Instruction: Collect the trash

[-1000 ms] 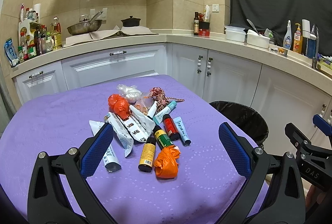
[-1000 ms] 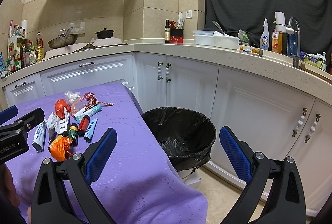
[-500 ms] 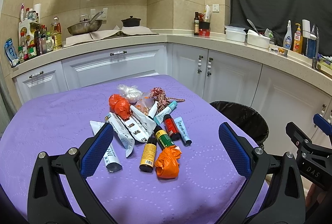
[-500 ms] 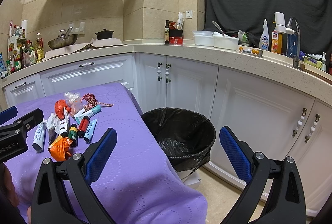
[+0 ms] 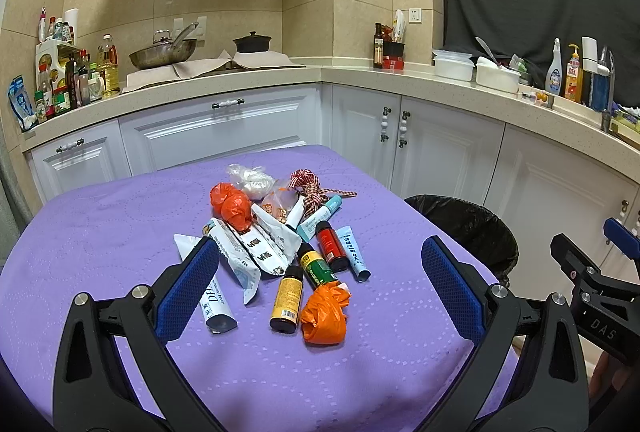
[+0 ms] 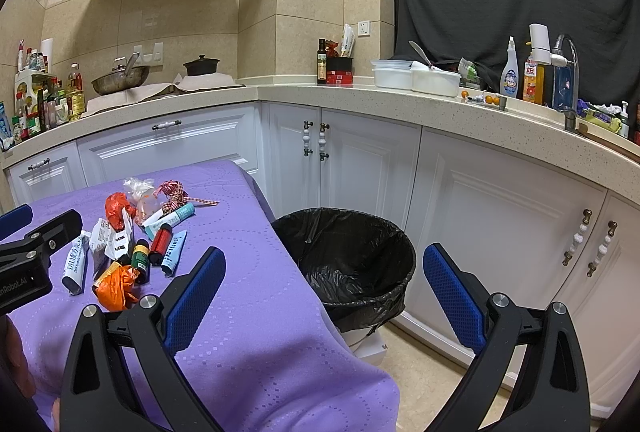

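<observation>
Little has shifted since the earlier frames: the trash pile sits a touch lower in the left wrist view, nothing more. Both tools hover with fingers spread wide and hold nothing. Ahead of the left gripper (image 5: 320, 284) lie an orange crumpled bag (image 5: 325, 314), a yellow-labelled bottle (image 5: 286, 298) just beside it, a white tube (image 5: 216, 302), a red bottle (image 5: 330, 245) and a checked ribbon (image 5: 310, 186), all heaped mid-table on the purple cloth (image 5: 100, 232). Off the table's edge stands the bin (image 6: 352, 260) (black-lined, on the floor), straight before the right gripper (image 6: 324, 296).
</observation>
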The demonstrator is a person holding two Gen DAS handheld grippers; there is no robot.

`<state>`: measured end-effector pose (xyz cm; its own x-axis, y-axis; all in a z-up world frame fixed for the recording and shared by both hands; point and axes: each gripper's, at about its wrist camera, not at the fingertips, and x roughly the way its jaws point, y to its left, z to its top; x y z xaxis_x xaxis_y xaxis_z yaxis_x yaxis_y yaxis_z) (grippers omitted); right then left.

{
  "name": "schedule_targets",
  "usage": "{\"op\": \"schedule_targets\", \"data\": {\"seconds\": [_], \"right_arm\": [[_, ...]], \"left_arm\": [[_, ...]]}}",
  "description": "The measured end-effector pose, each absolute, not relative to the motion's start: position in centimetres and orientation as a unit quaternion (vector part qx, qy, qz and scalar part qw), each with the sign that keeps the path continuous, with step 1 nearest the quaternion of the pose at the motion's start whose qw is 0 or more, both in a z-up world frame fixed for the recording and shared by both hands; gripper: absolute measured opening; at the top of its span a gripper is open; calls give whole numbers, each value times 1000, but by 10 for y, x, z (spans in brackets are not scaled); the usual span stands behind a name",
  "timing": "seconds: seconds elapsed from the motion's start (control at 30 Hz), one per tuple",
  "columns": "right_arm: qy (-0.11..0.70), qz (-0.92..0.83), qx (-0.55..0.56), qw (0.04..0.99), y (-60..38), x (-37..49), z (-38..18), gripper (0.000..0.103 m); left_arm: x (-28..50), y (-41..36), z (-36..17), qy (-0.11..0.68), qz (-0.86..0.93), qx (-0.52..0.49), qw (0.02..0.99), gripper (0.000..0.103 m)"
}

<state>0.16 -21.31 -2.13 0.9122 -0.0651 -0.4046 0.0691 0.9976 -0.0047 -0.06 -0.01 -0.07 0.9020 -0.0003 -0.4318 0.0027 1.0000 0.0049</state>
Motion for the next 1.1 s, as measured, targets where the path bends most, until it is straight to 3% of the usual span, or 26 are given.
{"op": "schedule_targets", "data": {"seconds": [1.1], "right_arm": [[207, -34, 5, 978, -215, 1, -21, 96]], "left_arm": [[-1, 1, -2, 226, -2, 3, 974, 99]]}}
